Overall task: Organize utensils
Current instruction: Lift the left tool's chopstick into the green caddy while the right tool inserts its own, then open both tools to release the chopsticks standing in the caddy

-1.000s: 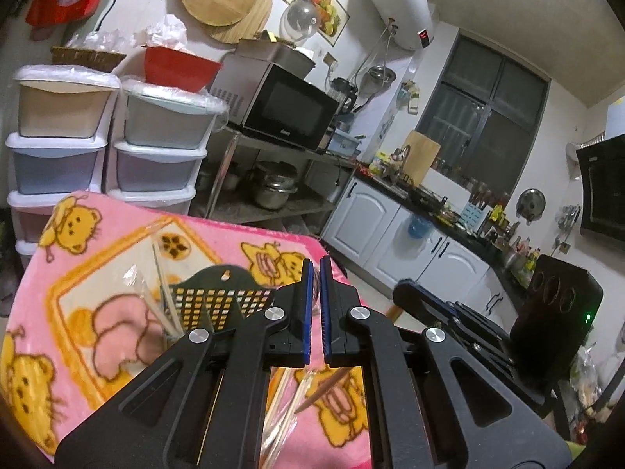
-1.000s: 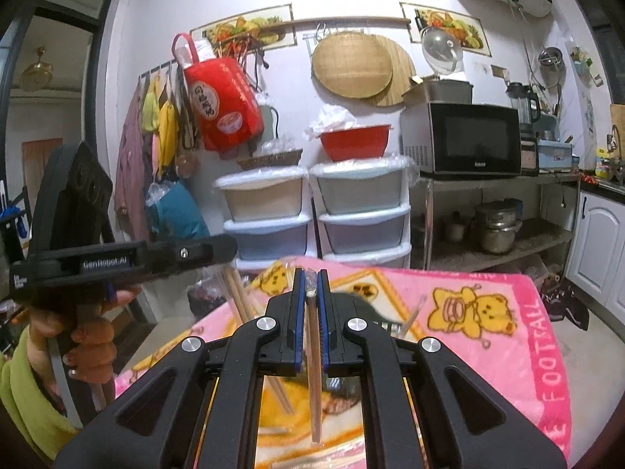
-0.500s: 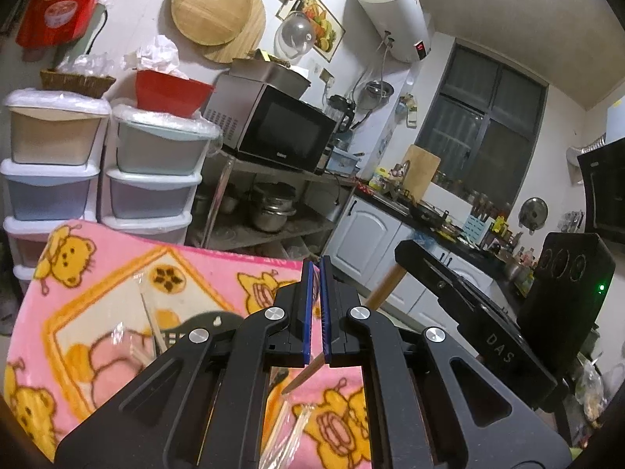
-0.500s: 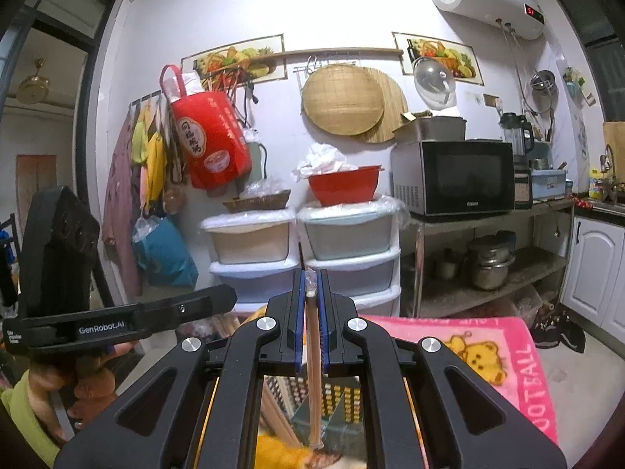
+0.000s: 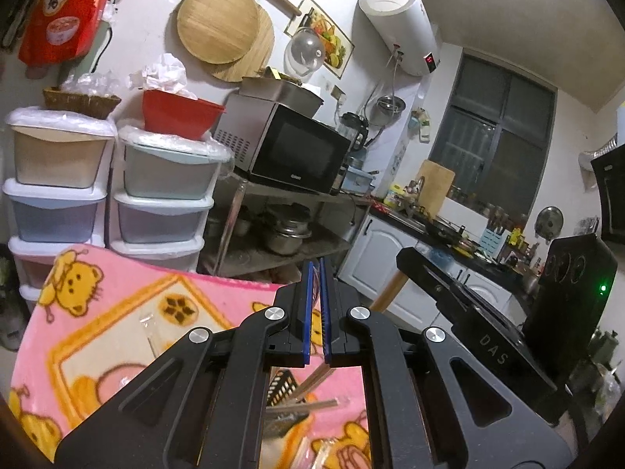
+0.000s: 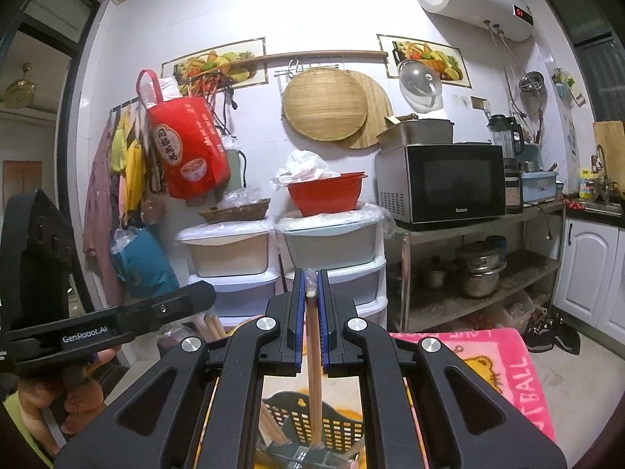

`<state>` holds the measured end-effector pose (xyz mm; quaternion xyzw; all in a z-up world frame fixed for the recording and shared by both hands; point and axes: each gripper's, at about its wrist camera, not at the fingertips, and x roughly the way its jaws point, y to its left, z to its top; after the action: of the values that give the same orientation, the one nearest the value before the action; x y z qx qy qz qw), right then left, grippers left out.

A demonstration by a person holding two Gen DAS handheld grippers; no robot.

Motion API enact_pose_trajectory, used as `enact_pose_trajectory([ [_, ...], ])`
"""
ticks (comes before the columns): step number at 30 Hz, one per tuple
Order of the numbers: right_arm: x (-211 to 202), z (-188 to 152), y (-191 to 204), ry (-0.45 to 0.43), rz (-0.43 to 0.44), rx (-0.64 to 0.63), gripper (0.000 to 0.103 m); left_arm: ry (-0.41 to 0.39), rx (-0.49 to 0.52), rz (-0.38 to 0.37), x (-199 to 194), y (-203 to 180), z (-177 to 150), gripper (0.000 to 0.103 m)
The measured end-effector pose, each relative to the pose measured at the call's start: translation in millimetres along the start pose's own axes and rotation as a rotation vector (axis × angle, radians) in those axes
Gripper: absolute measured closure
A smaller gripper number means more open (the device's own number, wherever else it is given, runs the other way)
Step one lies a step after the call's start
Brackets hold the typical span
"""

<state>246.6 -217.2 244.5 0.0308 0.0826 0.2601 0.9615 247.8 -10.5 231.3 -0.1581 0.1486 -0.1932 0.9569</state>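
Observation:
My right gripper is shut on a wooden chopstick that has a scrap of clear wrapper at its top. The chopstick hangs down into a black perforated utensil holder on the pink cartoon blanket. Two more chopsticks lean out of the holder, with their tops just under the tip of my left gripper. In the left wrist view the left gripper is shut, its blue pads nearly touching. The right gripper reaches in from the right there, the held chopstick slanting below it.
A wrapped chopstick lies by the holder, and a clear wrapper sits on the blanket. Stacked plastic drawers and a metal shelf with a microwave stand behind. A person's hand holds the left gripper.
Both grippers have risen, so the blanket and holder sit lower in each view. The right gripper keeps its grip on the chopstick. The left stays shut.

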Motion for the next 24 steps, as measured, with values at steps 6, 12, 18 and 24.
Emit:
enact_pose_trajectory([
  [6,10,-12,-8,0.002,-0.017,0.028,0.097,0.007,0.005,0.002,13,7,-10,0.101],
  [12,20,-23,-12,0.012,-0.039,0.027,0.097,0.017,-0.008,0.005,23,12,-19,0.101],
  [18,27,-39,-13,0.026,-0.047,0.019,0.097,0.052,-0.018,0.015,39,20,-36,0.101],
  [24,30,-52,-17,0.045,-0.054,0.038,0.096,0.080,-0.021,0.026,45,28,-48,0.101],
])
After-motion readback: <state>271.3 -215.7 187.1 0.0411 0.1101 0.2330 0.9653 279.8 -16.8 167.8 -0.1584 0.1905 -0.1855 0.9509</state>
